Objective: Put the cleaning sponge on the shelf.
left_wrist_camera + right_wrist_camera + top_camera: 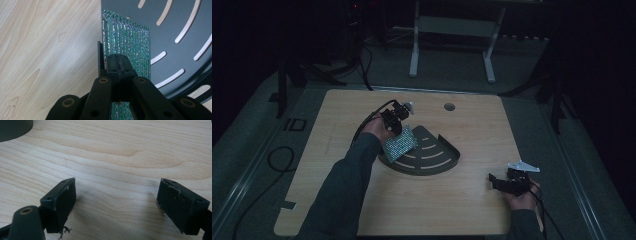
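Left tool (398,119) is seen clamped on a green glittery sponge (400,143); in the left gripper view its jaws are closed tight on the sponge's (127,47) edge. Sponge is held tilted over the left edge of a dark fan-shaped slotted tray (432,157), mid-desk; whether it touches the tray cannot be told. Tray's (175,37) slots show wood through them. Right tool (502,181) is held low at the near right of the desk (362,110), well apart from the tray, jaws spread wide, nothing gripped; bare desk (112,157) is seen between them.
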Motion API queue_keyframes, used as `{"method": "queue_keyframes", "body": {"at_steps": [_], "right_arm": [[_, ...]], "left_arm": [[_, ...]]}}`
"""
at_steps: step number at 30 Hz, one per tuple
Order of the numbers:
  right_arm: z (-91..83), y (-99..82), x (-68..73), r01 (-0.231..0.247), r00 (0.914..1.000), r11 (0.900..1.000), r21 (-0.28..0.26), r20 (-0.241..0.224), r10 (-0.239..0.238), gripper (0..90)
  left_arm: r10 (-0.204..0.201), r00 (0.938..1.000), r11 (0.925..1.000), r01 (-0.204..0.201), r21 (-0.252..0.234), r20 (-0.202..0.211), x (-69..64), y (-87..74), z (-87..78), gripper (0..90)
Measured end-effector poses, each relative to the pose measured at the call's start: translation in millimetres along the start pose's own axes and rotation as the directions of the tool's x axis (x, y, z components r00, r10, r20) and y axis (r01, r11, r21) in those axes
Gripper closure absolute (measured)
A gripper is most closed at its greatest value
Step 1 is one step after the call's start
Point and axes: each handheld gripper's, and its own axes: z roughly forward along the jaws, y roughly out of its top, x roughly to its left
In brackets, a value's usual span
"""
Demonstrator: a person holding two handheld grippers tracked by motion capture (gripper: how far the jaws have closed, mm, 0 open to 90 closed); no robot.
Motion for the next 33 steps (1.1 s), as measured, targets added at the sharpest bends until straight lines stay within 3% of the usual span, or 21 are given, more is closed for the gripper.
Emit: {"method": "queue_keyframes", "body": {"at_steps": [17,33], "right_arm": [[0.0,0.0,0.0,0.0,1.0,1.0,0.0,0.0,0.0,15.5],[0.1,0.1,-0.1,0.001,1.0,1.0,0.0,-0.001,-0.001,15.5]], "left_arm": [[0.012,0.9998,0.9988,-0.011,0.048,-0.017,-2.1,-3.0,4.5,89.8],[-0.005,0.9991,0.9971,0.008,0.075,-0.042,0.6,-3.2,10.4,88.7]]}}
